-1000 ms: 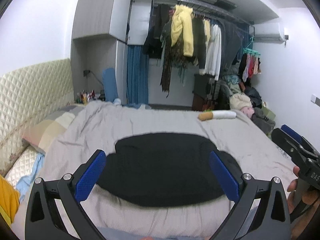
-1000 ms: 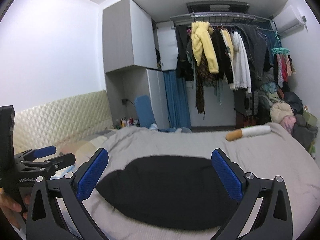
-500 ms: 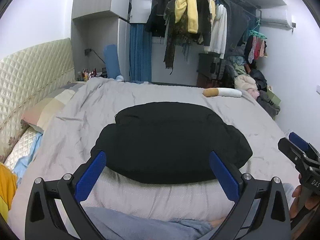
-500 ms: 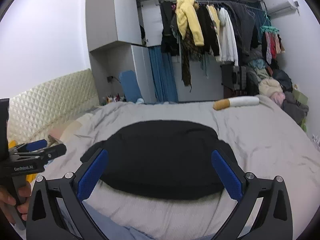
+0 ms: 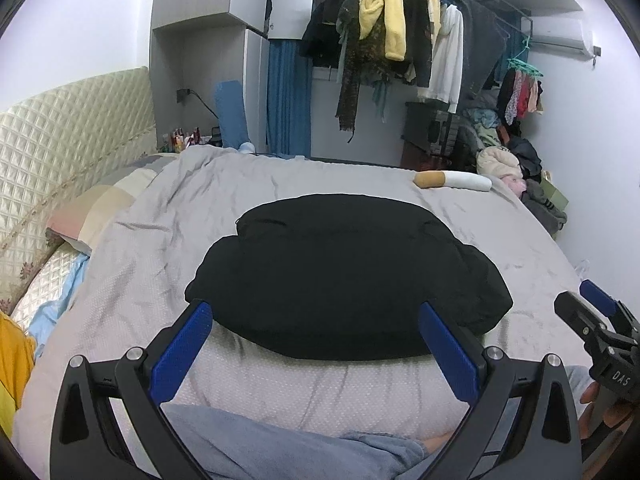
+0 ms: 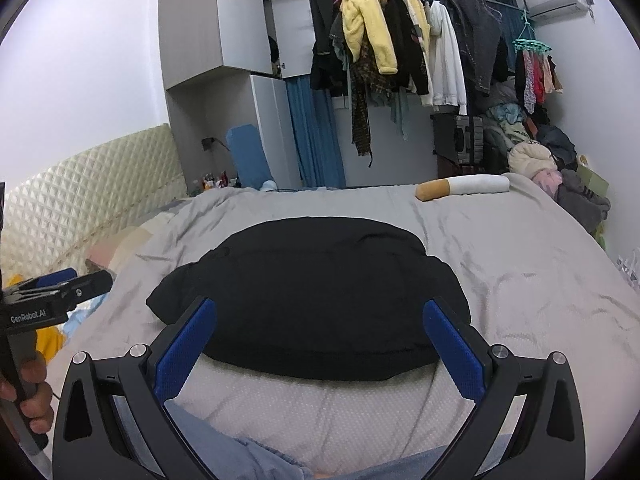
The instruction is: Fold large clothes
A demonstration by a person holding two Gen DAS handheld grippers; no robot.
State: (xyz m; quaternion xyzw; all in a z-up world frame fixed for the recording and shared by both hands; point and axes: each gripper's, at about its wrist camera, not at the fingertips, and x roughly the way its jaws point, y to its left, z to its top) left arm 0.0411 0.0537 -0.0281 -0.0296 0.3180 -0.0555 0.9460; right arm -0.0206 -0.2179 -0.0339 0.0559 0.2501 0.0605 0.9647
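A large black garment [image 5: 344, 276] lies folded in a broad mound on the grey bedspread [image 5: 168, 264]; it also shows in the right wrist view [image 6: 312, 296]. My left gripper [image 5: 316, 340] is open and empty, hovering over the garment's near edge. My right gripper [image 6: 320, 336] is open and empty at the same near edge. The right gripper also shows at the right edge of the left wrist view [image 5: 592, 320], and the left gripper at the left edge of the right wrist view [image 6: 60, 284].
A cigarette-shaped pillow [image 5: 452, 180] lies at the bed's far right. Pillows [image 5: 96, 208] and a quilted headboard [image 5: 68, 140] are at left. A clothes rack [image 5: 400, 40] hangs behind, with piled clothes [image 5: 520, 168] at right. Blue-grey cloth [image 5: 280, 448] lies under me.
Both grippers have tilted downward and drawn closer to the garment, which now fills more of each view. Both stay open and empty.
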